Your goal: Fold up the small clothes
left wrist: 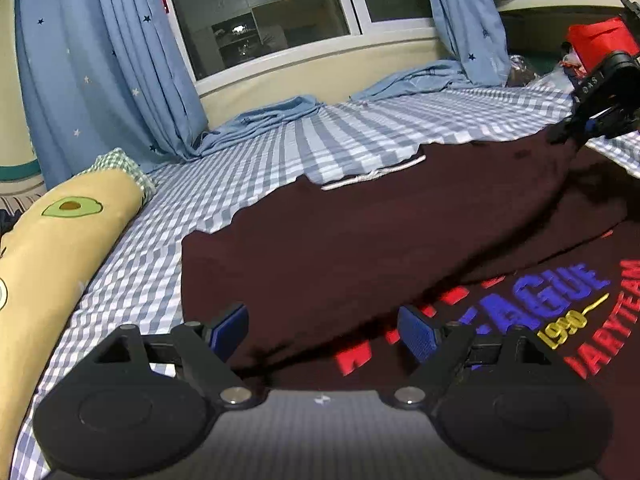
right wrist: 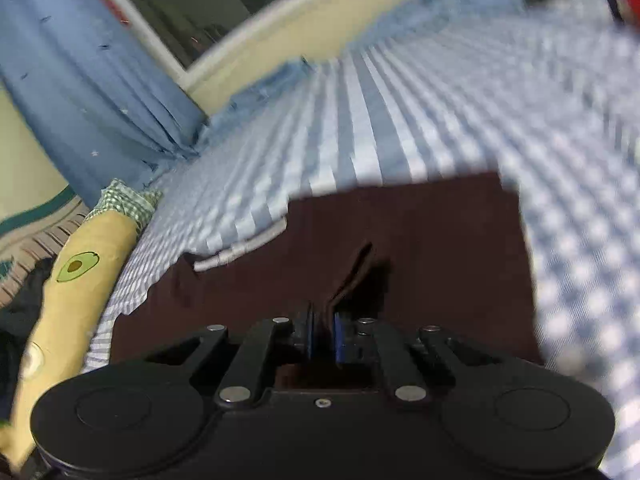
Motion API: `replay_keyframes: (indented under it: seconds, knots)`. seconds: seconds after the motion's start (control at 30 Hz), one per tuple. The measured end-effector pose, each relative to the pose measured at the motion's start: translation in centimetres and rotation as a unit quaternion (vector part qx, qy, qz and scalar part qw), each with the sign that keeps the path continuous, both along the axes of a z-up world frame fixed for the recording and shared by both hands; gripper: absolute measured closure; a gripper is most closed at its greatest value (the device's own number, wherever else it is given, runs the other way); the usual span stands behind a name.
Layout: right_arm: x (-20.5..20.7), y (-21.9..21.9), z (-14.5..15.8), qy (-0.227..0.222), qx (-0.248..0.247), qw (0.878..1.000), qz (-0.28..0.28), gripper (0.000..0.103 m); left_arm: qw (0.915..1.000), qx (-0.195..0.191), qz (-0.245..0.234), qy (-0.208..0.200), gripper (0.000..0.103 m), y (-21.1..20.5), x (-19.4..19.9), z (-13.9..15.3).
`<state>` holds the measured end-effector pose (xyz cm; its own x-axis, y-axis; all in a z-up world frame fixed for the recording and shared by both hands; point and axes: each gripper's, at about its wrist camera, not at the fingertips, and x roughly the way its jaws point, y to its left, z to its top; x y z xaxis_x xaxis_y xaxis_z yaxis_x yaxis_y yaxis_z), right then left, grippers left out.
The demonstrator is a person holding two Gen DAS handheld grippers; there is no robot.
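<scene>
A dark maroon T-shirt (left wrist: 360,232) lies on the checked bed sheet (left wrist: 248,168), one side folded over so part of its red, blue and yellow print (left wrist: 560,312) shows. My left gripper (left wrist: 322,330) is open and empty, low over the shirt's near fold. My right gripper (right wrist: 323,336) is shut on a pinched fold of the maroon shirt (right wrist: 420,248), lifting it; it also shows in the left wrist view (left wrist: 576,124) at the shirt's far right corner. The right wrist view is motion-blurred.
A yellow avocado-print bolster (left wrist: 52,240) lies along the left edge of the bed. Blue star curtains (left wrist: 112,60) and a window stand behind. Folded blue cloth (left wrist: 276,114) lies by the wall. Red cloth and clutter (left wrist: 596,40) sit at the far right.
</scene>
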<state>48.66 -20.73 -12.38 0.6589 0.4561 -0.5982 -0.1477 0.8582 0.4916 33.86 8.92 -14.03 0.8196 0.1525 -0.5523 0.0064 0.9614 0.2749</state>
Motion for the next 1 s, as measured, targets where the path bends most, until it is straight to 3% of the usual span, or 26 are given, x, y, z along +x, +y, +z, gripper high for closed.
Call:
replay_keyframes:
  seconds: [0.07, 0.1, 0.17, 0.23, 0.33, 0.43, 0.5, 0.73, 0.87, 1.0]
  knots:
    - [0.3, -0.5, -0.8, 0.014, -0.036, 0.999, -0.023, 0.088, 0.9999, 0.001, -0.001, 0.012, 0.017, 0.3, 0.0, -0.5]
    - [0.7, -0.7, -1.8, 0.045, -0.055, 0.997, -0.024, 0.075, 0.9999, 0.002, -0.001, 0.015, 0.017, 0.3, 0.0, -0.7]
    - [0.7, -1.0, -2.9, 0.073, -0.075, 0.995, -0.006, 0.074, 0.9998, 0.005, -0.006, 0.016, 0.017, 0.0, -0.4, -0.6]
    - [-1.2, -1.2, -1.7, 0.043, -0.091, 0.995, 0.007, 0.053, 0.9996, 0.007, -0.025, 0.002, 0.017, -0.3, -1.8, 0.1]
    - [-6.3, -1.7, 1.1, -0.014, -0.125, 0.991, 0.047, 0.038, 0.9977, 0.011, -0.067, -0.010, 0.013, -1.1, -4.6, 1.8]
    - [-12.7, -2.7, 3.4, -0.025, -0.134, 0.986, 0.097, 0.035, 0.9939, 0.003, -0.110, -0.005, 0.009, -1.9, -7.4, 3.2]
    - [-17.0, -3.8, 4.2, -0.006, -0.120, 0.987, 0.109, 0.032, 0.9904, -0.005, -0.138, 0.003, 0.004, -2.6, -9.7, 3.8]
    - [-30.5, -8.5, 3.4, 0.058, -0.103, 0.988, 0.095, 0.014, 0.9818, -0.009, -0.188, 0.025, 0.001, -4.7, -17.3, 3.8]
    - [-34.7, -10.5, 1.5, 0.090, -0.108, 0.988, 0.071, 0.014, 0.9755, -0.033, -0.207, 0.066, 0.001, -4.9, -20.7, 3.3]
    - [-36.3, -12.1, -0.3, 0.107, -0.071, 0.989, 0.069, 0.021, 0.9724, -0.008, -0.222, 0.071, 0.001, -5.3, -23.2, 2.7]
